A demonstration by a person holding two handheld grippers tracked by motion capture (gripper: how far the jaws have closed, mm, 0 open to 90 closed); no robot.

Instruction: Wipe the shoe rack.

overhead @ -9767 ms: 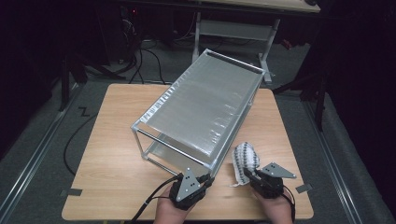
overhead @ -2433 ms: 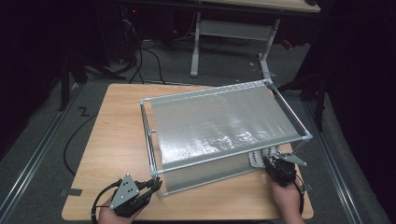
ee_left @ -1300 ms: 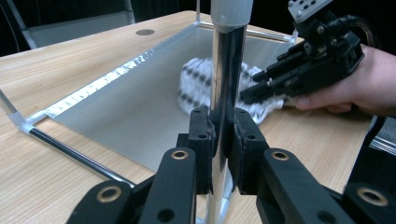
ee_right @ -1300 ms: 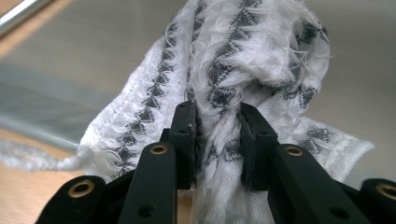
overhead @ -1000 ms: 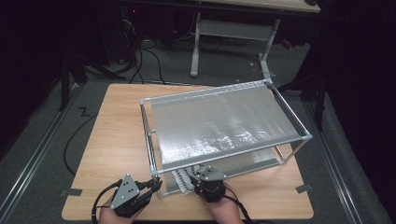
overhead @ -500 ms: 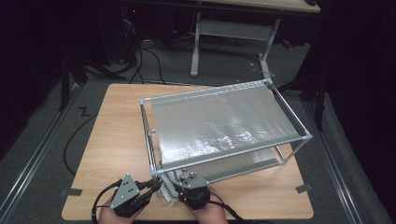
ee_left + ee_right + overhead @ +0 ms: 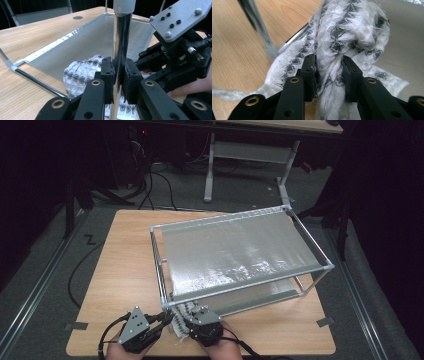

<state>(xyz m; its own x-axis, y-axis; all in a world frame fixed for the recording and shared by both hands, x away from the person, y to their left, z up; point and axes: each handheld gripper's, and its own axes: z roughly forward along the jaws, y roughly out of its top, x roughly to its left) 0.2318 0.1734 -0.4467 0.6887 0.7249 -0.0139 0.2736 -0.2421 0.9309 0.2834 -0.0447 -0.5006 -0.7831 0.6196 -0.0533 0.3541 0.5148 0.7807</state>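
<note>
Closest to the person, at the table's [image 7: 115, 270] near edge, the left gripper [image 7: 117, 75] is clamped tight on the upright chrome corner post [image 7: 121, 37] of the two-tier rack [image 7: 240, 255], steadying the frame. Just beside it, the right gripper [image 7: 328, 72] has the bunched white cloth [image 7: 347, 32] with the dark diamond pattern between its pads; its jaws have just been easing open a little, yet the fabric looks pinched between them. The cloth sits at the rack's near corner, partly on the wood, partly pushed onto the grey lower shelf [image 7: 100, 37] under the upper one.

It looks like the stowing step: getting the cloth onto the bottom tier. Next, I'd judge, the right hand should slide the bundle deeper in, past the post, then let go and back out without snagging threads, while the left holds the rack steady.
</note>
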